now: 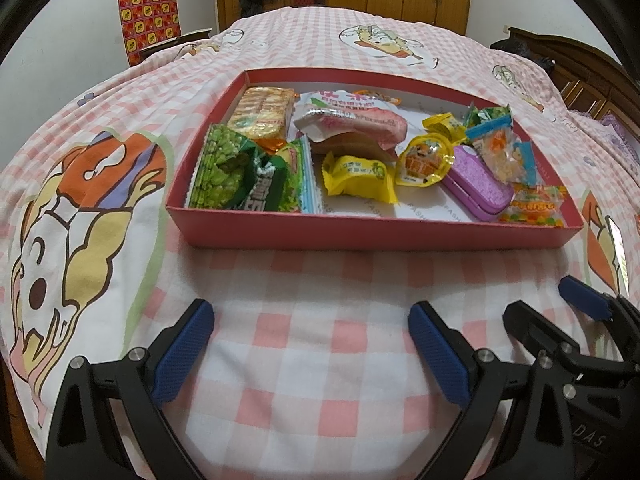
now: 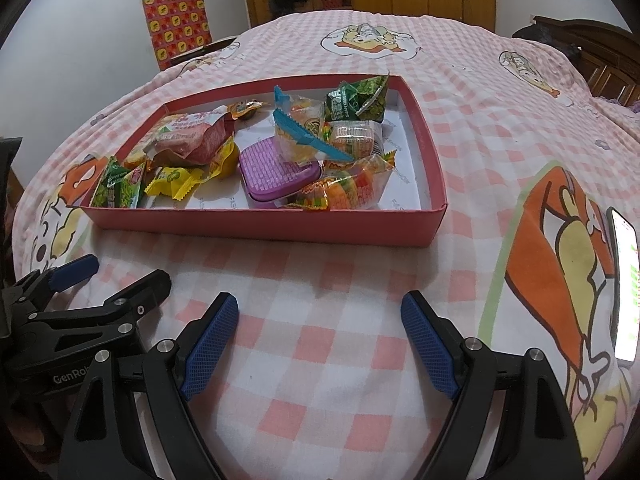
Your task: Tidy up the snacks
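Snack packets, possibly biscuits [image 1: 262,112] and green peas [image 1: 224,168], fill a red box [image 1: 372,234] on a bed [image 1: 320,360]; both grippers [image 1: 310,344] [image 2: 320,332] hover empty, jaws apart.

Soft, even indoor light fills both views, slightly dim and warm. Fisheye bending curves the bed [image 1: 320,352] most toward 3 and 9 o'clock, with black vignette in the corners. A phone [image 2: 625,280] screen glares white at 3 o'clock. Shadows are faint.

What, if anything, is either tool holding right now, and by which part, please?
Nothing is held. The left tool and the right tool are both open over the checked bedsheet, short of the red box of snacks.
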